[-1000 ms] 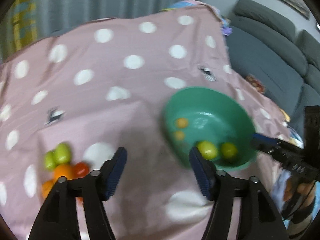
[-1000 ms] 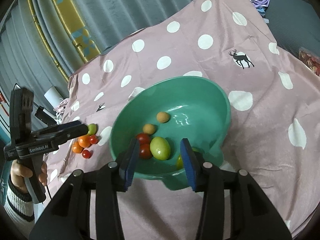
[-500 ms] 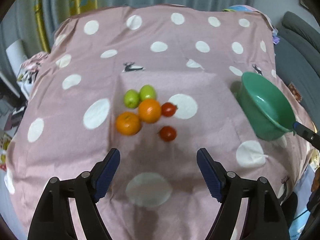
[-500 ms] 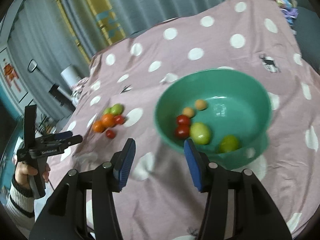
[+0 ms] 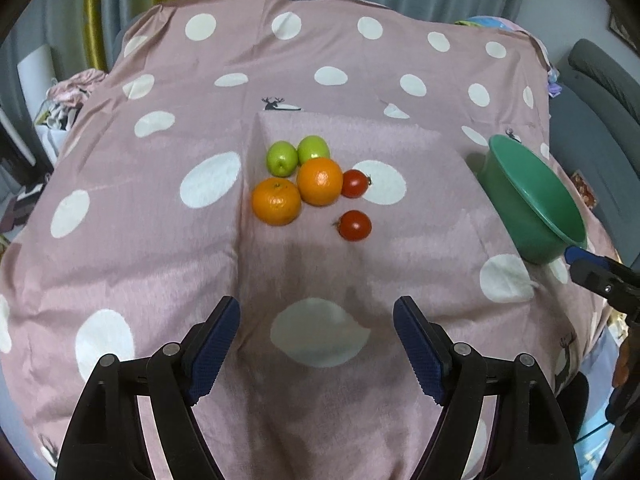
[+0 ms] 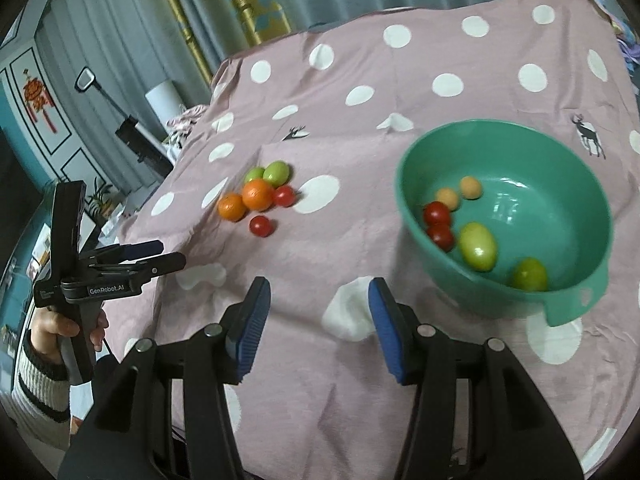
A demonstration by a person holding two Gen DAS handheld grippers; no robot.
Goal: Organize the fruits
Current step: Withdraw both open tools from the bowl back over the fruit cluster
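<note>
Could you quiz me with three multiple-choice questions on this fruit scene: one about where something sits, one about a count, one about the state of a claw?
1. Where does the green bowl stand relative to the loose fruit pile, in the right wrist view?
A. Left of it
B. Right of it
C. On top of it

2. How many red tomatoes lie loose on the cloth?
A. Two
B. Four
C. None

3. What is the left claw doing?
A. Squeezing an orange
C. Gripping the bowl
B. Standing open and empty

Answers: 1 B, the bowl is right of the pile. 2 A, one tomato touches an orange, another tomato lies apart. 3 B, only cloth shows between its fingers.
</note>
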